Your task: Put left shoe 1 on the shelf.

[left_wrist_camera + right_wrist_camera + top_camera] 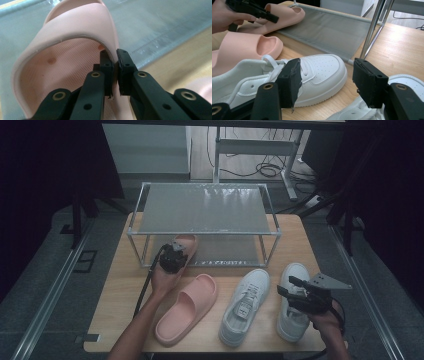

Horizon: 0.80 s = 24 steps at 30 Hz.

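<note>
The work in hand looks like putting shoes onto the lower shelf of the rack [134, 234].

At the far left, the left tongs [176, 251] are clenched on the side wall of a pink slipper's strap: in the left gripper view one pad [107, 72] sits inside the slipper [62, 50] and the other outside, with the rubber edge pinched between them. Ahead of and below those tongs lies the grey mesh of the lower shelf [160, 22]. From above, the held slipper's toe end already reaches in over that shelf, while its heel end is hidden under the hand, so I cannot tell whether it rests fully on the mesh.

Just right of the left tongs and nearer the person, the second pink slipper [186, 309] lies flat on the wooden table [115, 295], untouched.

Further right, a white sneaker [245, 306] lies on the table, just left of the right tongs [292, 291]. Those tongs are released, their jaws standing wide apart with nothing between the pads. They hover over the other white sneaker [291, 314], at the far right.

By my reading, the job is barely begun: one slipper is close to being placed, and three shoes remain to be shelved.
</note>
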Tool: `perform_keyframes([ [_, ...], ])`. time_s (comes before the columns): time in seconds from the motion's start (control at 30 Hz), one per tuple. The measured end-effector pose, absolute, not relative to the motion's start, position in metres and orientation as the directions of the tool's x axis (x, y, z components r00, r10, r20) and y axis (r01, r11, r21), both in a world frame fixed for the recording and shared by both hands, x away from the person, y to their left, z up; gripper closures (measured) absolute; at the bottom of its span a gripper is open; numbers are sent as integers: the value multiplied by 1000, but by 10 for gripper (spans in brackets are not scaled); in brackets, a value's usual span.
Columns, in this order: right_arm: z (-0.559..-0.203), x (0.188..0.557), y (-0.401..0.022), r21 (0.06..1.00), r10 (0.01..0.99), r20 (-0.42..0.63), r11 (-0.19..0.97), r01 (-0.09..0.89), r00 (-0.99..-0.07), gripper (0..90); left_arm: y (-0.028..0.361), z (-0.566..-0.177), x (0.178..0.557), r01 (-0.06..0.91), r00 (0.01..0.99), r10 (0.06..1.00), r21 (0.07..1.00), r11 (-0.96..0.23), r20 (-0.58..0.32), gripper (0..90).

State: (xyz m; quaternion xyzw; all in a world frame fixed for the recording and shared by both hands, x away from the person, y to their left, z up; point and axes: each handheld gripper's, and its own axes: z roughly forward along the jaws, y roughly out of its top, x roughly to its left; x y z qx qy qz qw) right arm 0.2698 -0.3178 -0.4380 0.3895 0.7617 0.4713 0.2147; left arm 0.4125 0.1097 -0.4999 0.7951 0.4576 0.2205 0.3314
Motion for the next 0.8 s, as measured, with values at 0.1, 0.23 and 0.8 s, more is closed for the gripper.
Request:
perform_keyframes([
  [0.1,-438,270,-318,885,796,42,250,392,-604,404,107,-501,418,580,489,871,725,-372,56,843],
  [0.23,-438,270,-319,885,797,43,250,393,-603,404,105,-504,422,585,475,878,721,-371,66,834],
  [0.8,-438,268,-317,885,795,38,254,389,-605,404,137,-482,359,563,541,841,738,-372,11,624],
])
